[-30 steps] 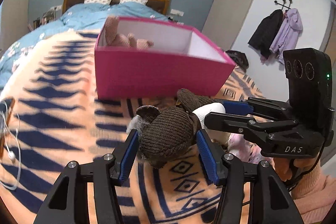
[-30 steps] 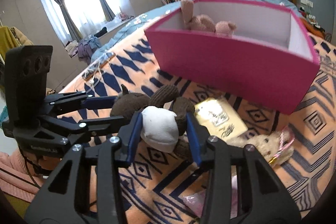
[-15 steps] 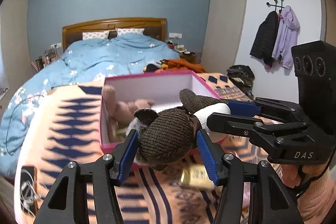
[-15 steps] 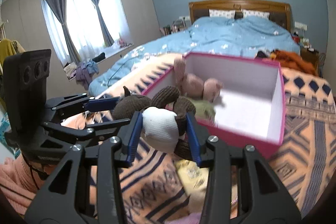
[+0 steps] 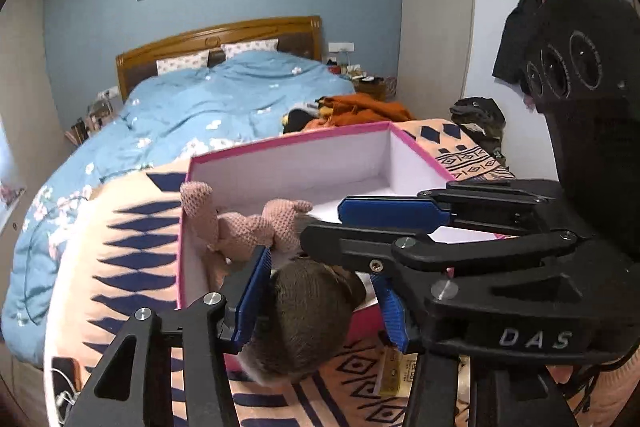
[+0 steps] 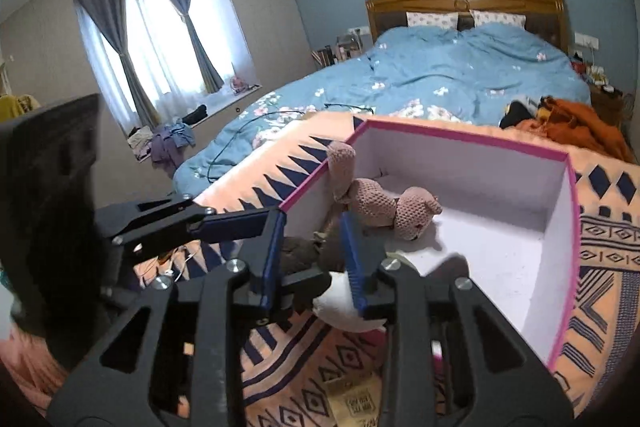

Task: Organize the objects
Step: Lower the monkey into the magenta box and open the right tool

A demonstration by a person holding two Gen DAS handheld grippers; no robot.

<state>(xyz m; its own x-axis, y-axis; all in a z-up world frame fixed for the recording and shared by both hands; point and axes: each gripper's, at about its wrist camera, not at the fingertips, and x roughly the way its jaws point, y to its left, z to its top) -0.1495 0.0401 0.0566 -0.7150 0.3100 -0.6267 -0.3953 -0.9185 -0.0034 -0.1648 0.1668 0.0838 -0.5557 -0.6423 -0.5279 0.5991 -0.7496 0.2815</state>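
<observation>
One bed point(image 6: 460, 83), one patterned blanket point(image 5: 132, 259), one pink box point(image 5: 416, 151) holding one pink knitted bear point(image 6: 384, 207). One brown stuffed toy point(image 5: 304, 315) hangs over the box's near wall, in both the left gripper point(image 5: 320, 303) and right gripper point(image 6: 316, 263), jaws closing on it. Risk: uneven release could drop it outside the box.
</observation>
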